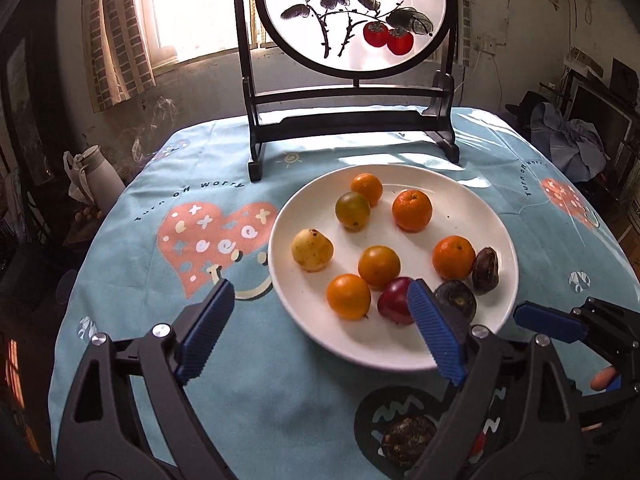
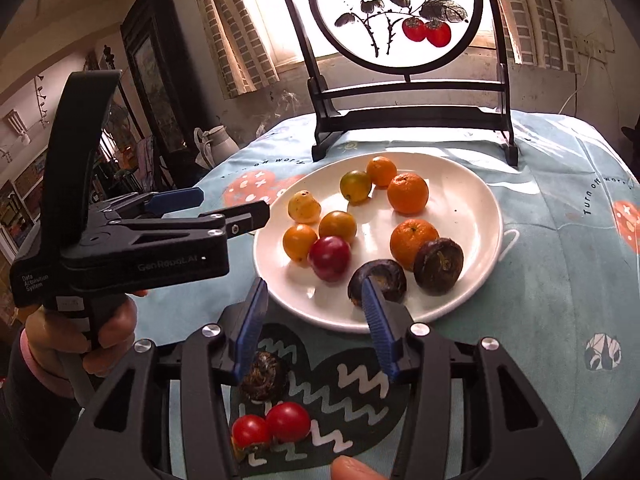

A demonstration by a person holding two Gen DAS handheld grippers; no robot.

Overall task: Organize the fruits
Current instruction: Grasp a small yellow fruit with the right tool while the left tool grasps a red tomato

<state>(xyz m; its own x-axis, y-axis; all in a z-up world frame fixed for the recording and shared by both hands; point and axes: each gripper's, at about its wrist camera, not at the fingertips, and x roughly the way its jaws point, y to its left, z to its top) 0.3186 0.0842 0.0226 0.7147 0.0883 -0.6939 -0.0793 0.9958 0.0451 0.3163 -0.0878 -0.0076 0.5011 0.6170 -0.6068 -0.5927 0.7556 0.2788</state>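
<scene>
Ten fruits already sit on the white plate (image 1: 496,312) — five orange ones, a greenish one (image 1: 352,211), a pale yellow one (image 1: 312,249), a red plum (image 1: 395,301) and two dark brown ones. That looks like most of the job done, if the aim is to gather everything on the plate.

What remains lies on the table (image 1: 280,420) nearer than the plate. A dark brown fruit (image 2: 264,376) rests just behind and below the right claw (image 2: 316,312), close to its left finger, and two small red tomatoes (image 2: 270,426) lie nearer still, under the claw's frame, touching each other. From the left wrist view the same dark fruit shows low down, beneath the right finger of the left claw (image 1: 320,312).

The left claw stands wide open and holds nothing; its fingers straddle the near left rim of the plate, with the red plum just beyond its right fingertip. The right claw is part-way open, also empty — only the blue cloth and the plate's near edge show between its pads, and one dark fruit (image 2: 378,286) on the plate sits just past its right fingertip.

By my reckoning three pieces are left to lift onto the plate, and neither claw has yet taken one up.
</scene>
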